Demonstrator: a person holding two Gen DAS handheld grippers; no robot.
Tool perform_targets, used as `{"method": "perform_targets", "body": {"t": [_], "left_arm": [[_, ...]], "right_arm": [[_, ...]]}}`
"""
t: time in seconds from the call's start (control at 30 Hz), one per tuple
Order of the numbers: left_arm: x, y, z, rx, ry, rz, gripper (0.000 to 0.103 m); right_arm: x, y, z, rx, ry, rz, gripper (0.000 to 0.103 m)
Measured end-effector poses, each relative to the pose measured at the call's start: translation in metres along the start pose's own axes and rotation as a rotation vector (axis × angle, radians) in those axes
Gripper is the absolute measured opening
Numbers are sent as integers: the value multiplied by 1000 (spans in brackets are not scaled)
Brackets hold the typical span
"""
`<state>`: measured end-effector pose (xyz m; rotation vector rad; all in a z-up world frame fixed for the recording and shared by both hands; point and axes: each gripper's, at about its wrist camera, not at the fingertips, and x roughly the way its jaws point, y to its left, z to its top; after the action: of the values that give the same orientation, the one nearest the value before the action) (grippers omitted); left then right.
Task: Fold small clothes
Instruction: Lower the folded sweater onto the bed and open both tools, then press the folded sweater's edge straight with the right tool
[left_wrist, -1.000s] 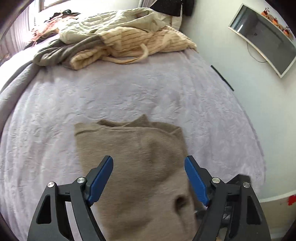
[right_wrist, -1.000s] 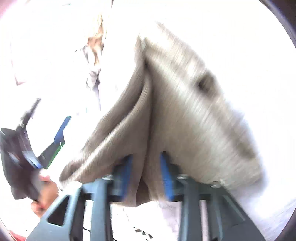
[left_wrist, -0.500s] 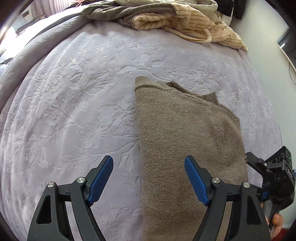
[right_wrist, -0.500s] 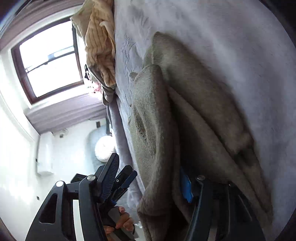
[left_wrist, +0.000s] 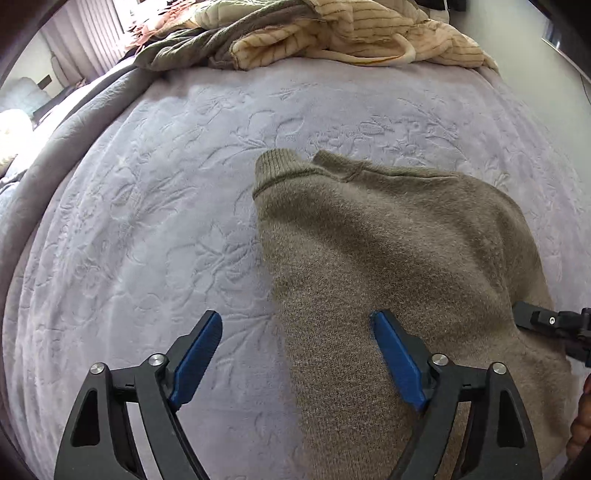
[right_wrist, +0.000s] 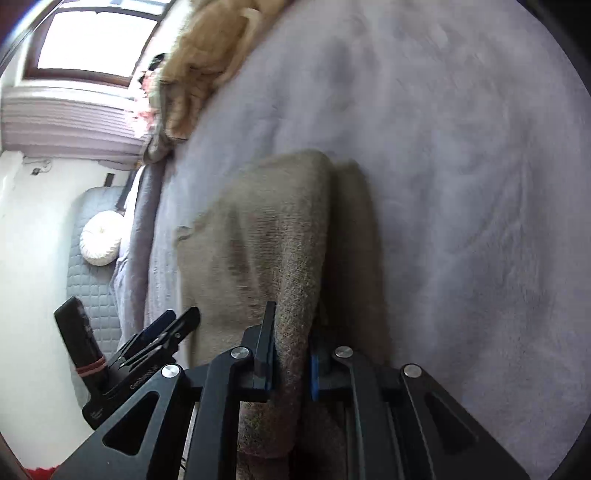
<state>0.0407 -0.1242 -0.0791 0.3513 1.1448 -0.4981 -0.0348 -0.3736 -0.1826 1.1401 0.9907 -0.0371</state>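
Note:
A taupe knit sweater lies partly folded on the lavender embossed bedspread, its ribbed cuff toward the far side. My left gripper is open and empty, hovering over the sweater's near left edge. My right gripper is shut on a fold of the sweater at its near right edge; part of it shows in the left wrist view. The left gripper shows in the right wrist view.
A pile of unfolded clothes, cream striped and olive, lies at the far end of the bed. A grey quilted blanket hangs along the left bed edge. A window and white wall are beyond.
The right gripper has brought the sweater down onto the bed and still pinches its edge. The left gripper has moved closer over the bed and stays open.

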Motion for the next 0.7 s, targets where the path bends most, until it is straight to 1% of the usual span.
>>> {"method": "perform_targets", "body": {"t": [0.03, 0.07, 0.1, 0.13, 0.2, 0.23, 0.3, 0.33, 0.4, 0.5, 0.57, 0.63, 0.7], "left_arm": [[0, 1, 0, -12, -1, 3, 91], [0, 3, 1, -18, 5, -4, 91], [-1, 6, 3, -15, 12, -14, 91], [-3, 8, 5, -7, 16, -19, 91], [-11, 13, 9, 18, 25, -17, 91], [-16, 15, 10, 28, 23, -11, 91], [-29, 19, 12, 42, 11, -6, 91], [-35, 20, 12, 47, 4, -17, 91], [-46, 19, 8, 56, -4, -46, 91], [-58, 8, -1, 75, -3, -83, 91], [-63, -4, -14, 83, 11, -105, 91], [-60, -15, -30, 103, 35, -109, 91], [-47, -21, -54, 121, 94, -88, 91]], "right_arm": [[1, -4, 2, 27, -12, 31, 16], [-3, -7, 0, 49, -22, 43, 18], [-10, -8, -3, 58, -35, 24, 20], [-17, -8, -5, 54, -46, -22, 27], [-32, -5, -12, 29, -62, -76, 27], [-44, 1, -17, 8, -74, -122, 28], [-59, 17, -22, -33, -101, -165, 30], [-68, 23, -28, -52, -115, -160, 29], [-81, 44, -38, -95, -126, -114, 28], [-87, 78, -53, -202, -117, -58, 27], [-82, 95, -65, -267, -89, -66, 27], [-70, 98, -78, -309, -48, -111, 27], [-49, 81, -92, -337, -5, -243, 27]]}}
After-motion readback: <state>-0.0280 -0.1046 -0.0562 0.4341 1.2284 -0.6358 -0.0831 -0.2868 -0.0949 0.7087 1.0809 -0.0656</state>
